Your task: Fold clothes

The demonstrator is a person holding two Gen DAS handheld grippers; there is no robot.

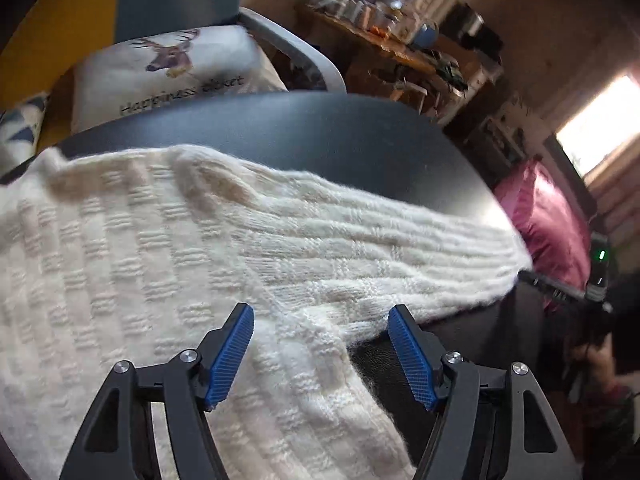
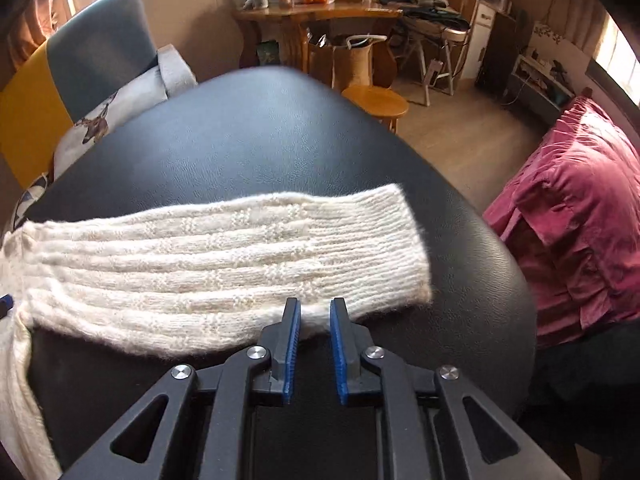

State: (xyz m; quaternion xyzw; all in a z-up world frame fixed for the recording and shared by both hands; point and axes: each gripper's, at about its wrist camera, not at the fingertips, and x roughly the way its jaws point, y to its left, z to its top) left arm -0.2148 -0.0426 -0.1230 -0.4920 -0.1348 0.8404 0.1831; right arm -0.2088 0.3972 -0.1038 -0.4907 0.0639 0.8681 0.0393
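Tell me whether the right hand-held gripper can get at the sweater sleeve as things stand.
Probably yes. The right hand-held gripper sits at the near edge of the sleeve, its jaws slightly apart, and nothing lies between them on the black table.

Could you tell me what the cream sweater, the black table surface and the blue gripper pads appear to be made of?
The cream ribbed sweater looks like chunky wool or acrylic knit: visible stitches and a fuzzy halo at its edges. The black table surface seems to be leather or faux leather, with fine grain and soft sheen. The blue gripper pads look like ridged rubber or plastic, matte.
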